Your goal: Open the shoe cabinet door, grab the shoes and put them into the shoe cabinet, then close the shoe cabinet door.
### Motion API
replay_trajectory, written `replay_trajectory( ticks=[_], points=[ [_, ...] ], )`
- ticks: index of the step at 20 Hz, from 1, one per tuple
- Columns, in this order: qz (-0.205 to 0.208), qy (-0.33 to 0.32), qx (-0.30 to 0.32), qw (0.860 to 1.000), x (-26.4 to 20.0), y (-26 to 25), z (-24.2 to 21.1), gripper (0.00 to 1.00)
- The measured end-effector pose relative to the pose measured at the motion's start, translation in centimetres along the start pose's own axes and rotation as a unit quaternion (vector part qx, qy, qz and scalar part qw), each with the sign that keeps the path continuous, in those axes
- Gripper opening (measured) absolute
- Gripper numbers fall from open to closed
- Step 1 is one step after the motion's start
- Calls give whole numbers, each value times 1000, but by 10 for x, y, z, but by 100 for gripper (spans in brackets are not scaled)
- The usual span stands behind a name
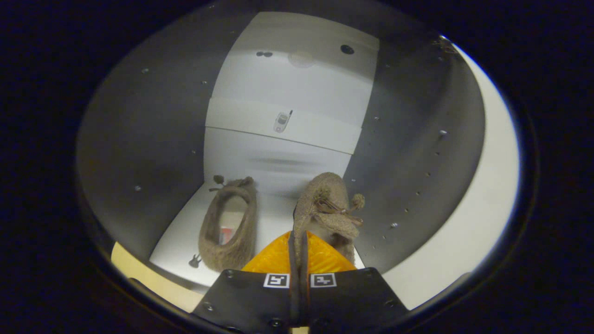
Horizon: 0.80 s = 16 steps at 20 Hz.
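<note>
We held the gripper (297, 246) inside the shoe cabinet (139, 139), its fingers drawn narrow and pinched on the rim of the second shoe (325, 204), which hung just ahead of them, toe pointing toward the cabinet's back wall (287, 88). The first shoe (229, 227) already lay on the bottom shelf (274, 222), to the left of the held shoe and apart from it.

We judged the following risks at this point:

- The grip took only a thin edge of soft fabric (both fingers pressed on it), so the shoe could slip or swing free before it rested on the shelf.
- The held shoe hung near the cabinet's right side wall (417, 153); a drift that way could snag its pompoms (357, 200) or tip it on release.
- A release made too high could let the shoe roll onto its side, or against the first shoe.
- A shoe left too near the shelf's front edge could later block the door; we could not tell where the door stood.
</note>
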<state>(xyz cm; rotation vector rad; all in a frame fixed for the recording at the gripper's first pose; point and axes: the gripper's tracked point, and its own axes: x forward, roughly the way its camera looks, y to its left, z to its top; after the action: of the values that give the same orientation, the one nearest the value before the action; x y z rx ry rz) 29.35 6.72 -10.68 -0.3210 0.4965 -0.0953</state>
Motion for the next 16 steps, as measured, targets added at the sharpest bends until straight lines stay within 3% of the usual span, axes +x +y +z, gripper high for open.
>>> replay_trajectory(
  ticks=[3, 9, 16],
  points=[
    [19, 11, -7, 1000, 39, 13, 2, 2],
    [35, 13, -12, 999, 72, 22, 4, 2],
    [18, 4, 18, 1000, 62, 11, 9, 3]
  ],
)
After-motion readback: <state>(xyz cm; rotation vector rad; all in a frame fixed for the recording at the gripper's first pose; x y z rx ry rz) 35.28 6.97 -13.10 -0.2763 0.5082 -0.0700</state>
